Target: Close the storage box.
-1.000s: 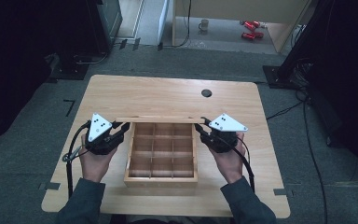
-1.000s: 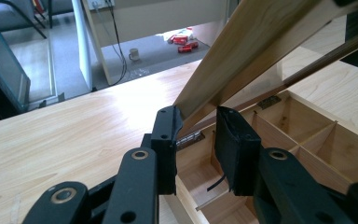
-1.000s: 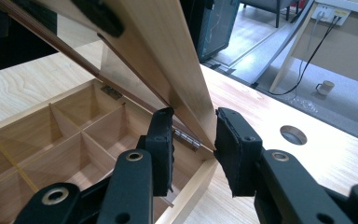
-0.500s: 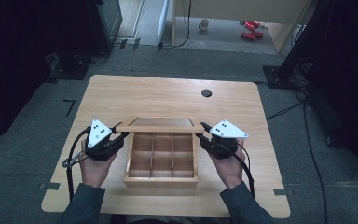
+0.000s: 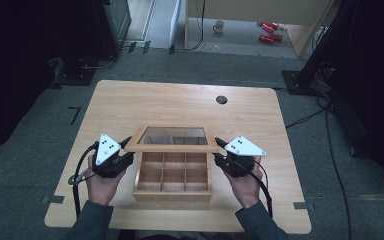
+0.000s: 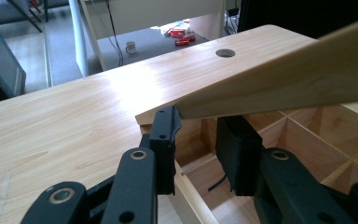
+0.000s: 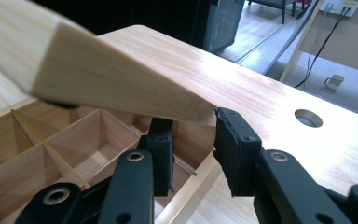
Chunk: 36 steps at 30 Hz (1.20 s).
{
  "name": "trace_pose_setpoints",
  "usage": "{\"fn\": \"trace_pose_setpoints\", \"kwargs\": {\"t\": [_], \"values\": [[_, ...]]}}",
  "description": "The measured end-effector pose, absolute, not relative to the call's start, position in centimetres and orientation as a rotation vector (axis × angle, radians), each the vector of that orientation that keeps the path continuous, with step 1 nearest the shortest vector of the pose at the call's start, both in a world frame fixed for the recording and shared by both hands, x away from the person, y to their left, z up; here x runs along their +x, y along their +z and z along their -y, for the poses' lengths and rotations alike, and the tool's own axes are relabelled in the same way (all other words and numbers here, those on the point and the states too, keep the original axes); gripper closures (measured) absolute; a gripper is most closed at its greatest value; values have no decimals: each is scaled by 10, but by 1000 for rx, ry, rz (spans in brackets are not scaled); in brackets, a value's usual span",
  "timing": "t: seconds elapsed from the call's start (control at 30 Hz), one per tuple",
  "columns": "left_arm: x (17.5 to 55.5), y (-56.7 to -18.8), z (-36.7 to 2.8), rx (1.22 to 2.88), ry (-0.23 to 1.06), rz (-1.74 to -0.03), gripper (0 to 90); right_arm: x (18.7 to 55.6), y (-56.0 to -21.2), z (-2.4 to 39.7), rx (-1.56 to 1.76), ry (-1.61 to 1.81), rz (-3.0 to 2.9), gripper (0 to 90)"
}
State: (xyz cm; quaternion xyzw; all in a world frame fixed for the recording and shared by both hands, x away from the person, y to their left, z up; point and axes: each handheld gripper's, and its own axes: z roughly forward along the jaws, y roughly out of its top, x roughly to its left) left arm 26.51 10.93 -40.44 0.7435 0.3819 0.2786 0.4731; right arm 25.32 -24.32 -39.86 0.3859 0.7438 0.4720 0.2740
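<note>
Wooden box [image 5: 172, 194] with nine compartments sat on the table [image 5: 130, 102], toward the person's edge and between the two hands. Compartments looked bare. Box lid [image 5: 173, 147], a wood frame with a glass pane, was raised at the front and tilted up over the back row of compartments.

Left gripper [image 5: 128, 142] was at the lid's left front corner, and the right gripper [image 5: 217, 142] was at its right front corner. Both were held level and pointed away from the person.

In the left gripper view, the left gripper [image 6: 200, 135] had its jaws spread with a clear gap. The lid [image 6: 279, 79] corner lay across the top of the tips, butted against the outer jaw and passing over the inner one. It was not pinched from both sides. The box [image 6: 307, 140] interior showed below.

The right gripper view mirrored this. Right gripper [image 7: 193, 135] jaws were apart, and the lid [image 7: 102, 74] edge rested over the inner jaw with its corner touching the outer jaw tip. The box [image 7: 51, 140] dividers showed underneath. Whether the lid's weight was fully on the jaws could not be told.

Round cable hole [image 5: 221, 99] sat in the table well beyond the box. A mug [image 5: 218, 26] stood on the floor past the table.
</note>
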Motion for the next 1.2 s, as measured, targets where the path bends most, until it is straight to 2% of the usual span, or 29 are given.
{"fn": "trace_pose_setpoints", "kwargs": {"t": [1.2], "values": [[253, -420, -111, 1818, 667, -942, 689, 240, -415, 242, 1035, 1260, -2012, 675]]}}
